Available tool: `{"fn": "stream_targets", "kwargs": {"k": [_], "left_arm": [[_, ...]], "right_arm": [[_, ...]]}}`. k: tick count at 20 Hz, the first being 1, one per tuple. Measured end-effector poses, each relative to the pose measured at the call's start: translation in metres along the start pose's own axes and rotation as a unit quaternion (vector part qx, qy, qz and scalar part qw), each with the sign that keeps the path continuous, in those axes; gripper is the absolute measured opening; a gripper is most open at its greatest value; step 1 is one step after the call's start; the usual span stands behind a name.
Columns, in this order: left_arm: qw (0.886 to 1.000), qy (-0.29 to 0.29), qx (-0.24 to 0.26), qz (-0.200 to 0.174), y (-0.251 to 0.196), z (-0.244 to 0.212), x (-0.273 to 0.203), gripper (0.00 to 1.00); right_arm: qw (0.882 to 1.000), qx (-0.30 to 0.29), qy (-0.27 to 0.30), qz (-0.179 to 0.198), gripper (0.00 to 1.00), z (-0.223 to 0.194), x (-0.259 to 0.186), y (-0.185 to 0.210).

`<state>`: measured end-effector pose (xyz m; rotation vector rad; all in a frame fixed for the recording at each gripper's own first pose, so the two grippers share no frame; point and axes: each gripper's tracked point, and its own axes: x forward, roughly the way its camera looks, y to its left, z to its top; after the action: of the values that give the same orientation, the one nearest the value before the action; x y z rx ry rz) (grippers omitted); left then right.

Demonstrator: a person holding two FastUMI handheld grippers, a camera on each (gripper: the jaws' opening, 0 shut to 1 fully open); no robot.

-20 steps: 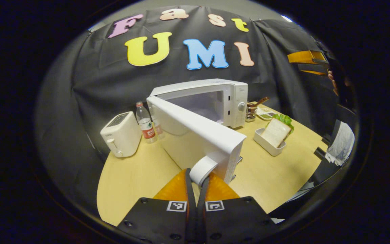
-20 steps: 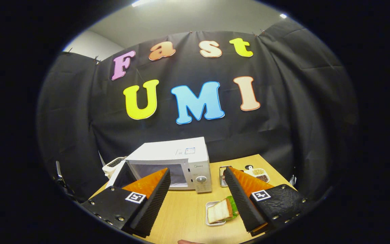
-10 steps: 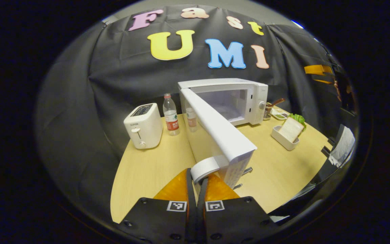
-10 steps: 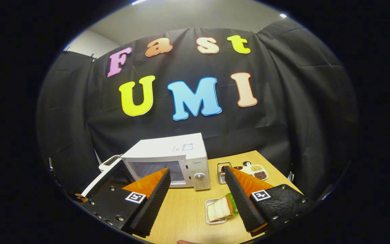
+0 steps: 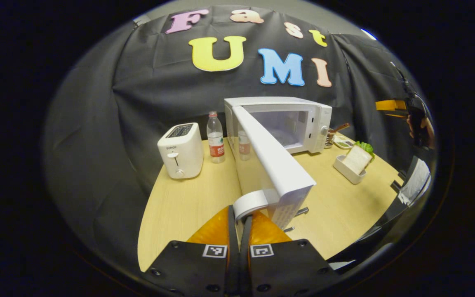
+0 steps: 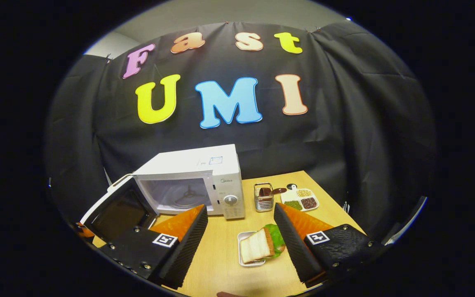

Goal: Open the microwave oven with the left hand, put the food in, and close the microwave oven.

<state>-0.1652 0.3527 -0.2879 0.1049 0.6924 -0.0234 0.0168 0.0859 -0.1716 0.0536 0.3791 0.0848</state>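
The microwave stands at centre frame on the tabletop, its door swung wide. The left gripper pinches the door handle. The right gripper hangs spread open above the sandwich in its tray.

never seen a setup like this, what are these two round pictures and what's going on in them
A person holds a two-finger gripper in each hand; a fisheye camera rides on each.

Left gripper view: the left gripper is shut on the handle of the microwave door, which stands open. A toaster and bottle stand beside it.

Right gripper view: the right gripper is open and empty, above the table near a tray holding a sandwich. Behind are a metal holder and a dish of beans.
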Motion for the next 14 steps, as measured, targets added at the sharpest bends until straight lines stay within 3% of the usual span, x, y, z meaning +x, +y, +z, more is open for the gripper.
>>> {"fn": "stream_targets", "kwargs": {"k": [3,6,7,8,13,14], "left_arm": [[1.000,0.009,0.002,0.005,-0.005,-0.007,-0.005,0.15],[0.998,0.022,0.009,0.053,0.009,-0.021,-0.028,0.21],[0.998,0.021,-0.002,0.067,0.011,-0.019,-0.039,0.28],[0.997,0.010,-0.012,0.081,0.010,-0.009,-0.051,0.21],[0.980,-0.144,-0.066,0.116,-0.045,0.117,-0.094,0.20],[0.975,-0.171,-0.067,0.125,-0.058,0.145,-0.095,0.31]], "right_arm": [[0.998,0.006,0.059,0.005,0.98,-0.034,0.014,-0.019],[0.995,0.015,0.102,0.002,0.98,-0.062,0.023,-0.038],[0.993,0.014,0.114,0.000,0.98,-0.070,0.027,-0.045],[0.992,0.008,0.127,-0.004,0.98,-0.080,0.031,-0.053],[0.980,0.010,0.200,-0.016,0.98,-0.128,0.042,-0.087],[0.977,0.019,0.213,-0.010,0.98,-0.136,0.047,-0.087]]}}
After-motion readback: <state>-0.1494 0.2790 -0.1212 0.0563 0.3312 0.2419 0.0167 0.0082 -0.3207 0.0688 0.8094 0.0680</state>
